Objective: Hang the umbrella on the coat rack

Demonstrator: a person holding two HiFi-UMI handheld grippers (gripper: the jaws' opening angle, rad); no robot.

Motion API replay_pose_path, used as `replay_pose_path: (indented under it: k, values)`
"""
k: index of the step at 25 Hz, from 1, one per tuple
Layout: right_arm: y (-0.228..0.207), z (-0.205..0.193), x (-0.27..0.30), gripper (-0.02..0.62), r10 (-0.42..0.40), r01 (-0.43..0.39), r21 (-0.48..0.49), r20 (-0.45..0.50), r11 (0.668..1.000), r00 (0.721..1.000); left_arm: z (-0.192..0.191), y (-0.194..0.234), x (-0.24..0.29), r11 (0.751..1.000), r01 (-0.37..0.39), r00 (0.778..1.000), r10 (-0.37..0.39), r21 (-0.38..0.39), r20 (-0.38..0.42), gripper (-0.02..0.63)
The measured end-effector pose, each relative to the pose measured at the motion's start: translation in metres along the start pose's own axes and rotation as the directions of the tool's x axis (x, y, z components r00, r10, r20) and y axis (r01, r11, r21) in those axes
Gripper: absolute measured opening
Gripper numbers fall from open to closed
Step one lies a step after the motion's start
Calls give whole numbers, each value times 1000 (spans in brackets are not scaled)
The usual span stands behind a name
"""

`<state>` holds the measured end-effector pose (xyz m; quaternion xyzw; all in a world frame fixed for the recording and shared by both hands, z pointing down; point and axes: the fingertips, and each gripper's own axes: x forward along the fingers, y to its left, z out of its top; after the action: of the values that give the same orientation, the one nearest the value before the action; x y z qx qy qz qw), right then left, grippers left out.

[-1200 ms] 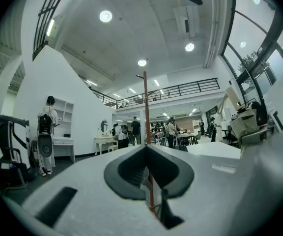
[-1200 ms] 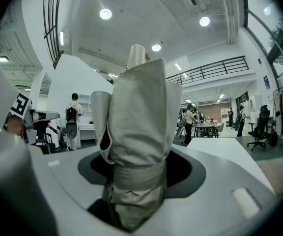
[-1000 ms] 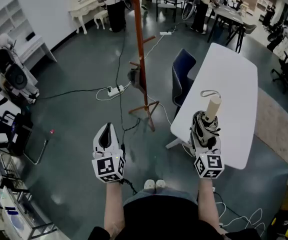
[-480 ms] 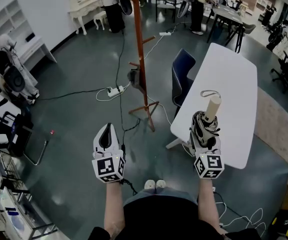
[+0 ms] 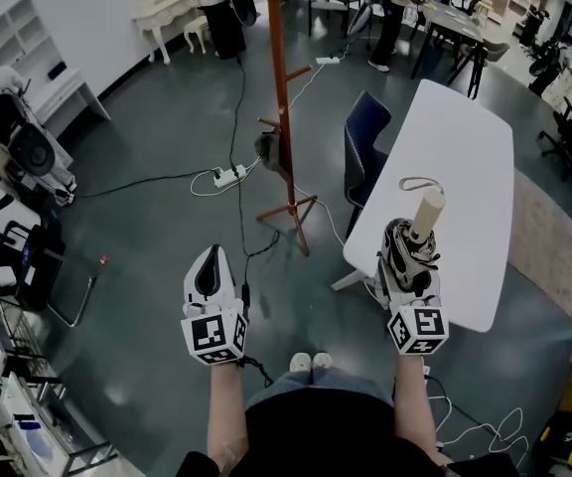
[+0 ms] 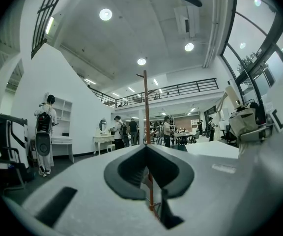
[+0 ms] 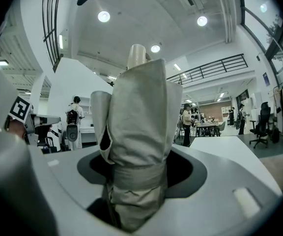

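The right gripper (image 5: 408, 238) is clenched on a folded beige umbrella (image 7: 136, 132), which stands upright between its jaws and fills the gap from side to side; a band of the same cloth wraps the bundle just above the pads; the jaws have just been opening slightly, yet the umbrella sits gripped between them. In the head view the umbrella (image 5: 425, 213) shows against the near left part of a white table (image 5: 470, 157), its pale rounded end on the far side and a thin wrist loop (image 5: 420, 184) lying beyond that end; whether the loop touches the tabletop I cannot tell.

The left gripper (image 5: 208, 258) is held level to the left of the right one, over the dark floor; its jaws are closed tip to tip with nothing held, and only a small window stays between the pads, through which the rack's pole shows in the left gripper view.

The coat rack (image 5: 278, 97), a tall reddish-brown wooden pole on splayed feet, stands on the floor farther out, between the two grippers and left of the table, well apart from the umbrella; in the left gripper view the coat rack (image 6: 145, 107) rises straight ahead; a dark blue chair (image 5: 365, 145) sits between rack and table; a white power strip (image 5: 229, 178) with cables lies on the floor left of the rack's base; people stand at desks at the far end of the room.
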<state>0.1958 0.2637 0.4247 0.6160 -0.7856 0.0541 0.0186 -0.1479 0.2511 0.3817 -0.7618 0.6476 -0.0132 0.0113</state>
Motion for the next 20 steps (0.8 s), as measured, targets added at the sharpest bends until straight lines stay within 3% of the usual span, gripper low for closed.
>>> replay_pose_path:
  k: [9, 20]
  values:
    - [21, -2, 14, 296, -8, 8, -22, 8, 1000, 1000, -11, 28, 17, 1000, 19, 1000, -19, -8, 3, 3]
    - [6, 5, 48, 298, -14, 14, -33, 8, 999, 1000, -15, 34, 54, 1000, 16, 1000, -16, -26, 3, 3]
